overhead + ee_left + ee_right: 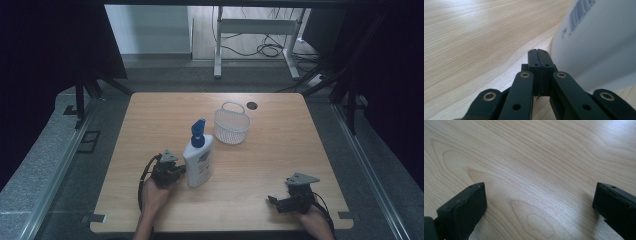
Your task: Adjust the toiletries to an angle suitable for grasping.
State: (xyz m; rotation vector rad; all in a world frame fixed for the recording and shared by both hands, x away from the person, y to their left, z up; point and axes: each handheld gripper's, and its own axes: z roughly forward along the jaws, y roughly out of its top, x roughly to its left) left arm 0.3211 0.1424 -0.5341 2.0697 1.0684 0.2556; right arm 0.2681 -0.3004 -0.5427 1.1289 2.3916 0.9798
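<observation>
Left tongs (178, 171) were clenched on nothing, tips just beside the bottle (198, 160), maybe touching. The bottle stood mid-desk (150, 115), near a basket (231, 125). Right tongs (272, 200) gaped wide over bare wood.

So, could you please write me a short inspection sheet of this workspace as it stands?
Surface: wooden table, round grommet hole at far edge.
Job's things: white lotion bottle with blue pump, upright.
Clutter: white mesh basket, looks empty, behind the bottle.
Grippers: left tool shut, empty, beside the bottle's base; right tool open over bare wood.
Cables: one trails from each tool; more on the floor beyond.
Surroundings: white desk frame, dark curtains either side.
</observation>
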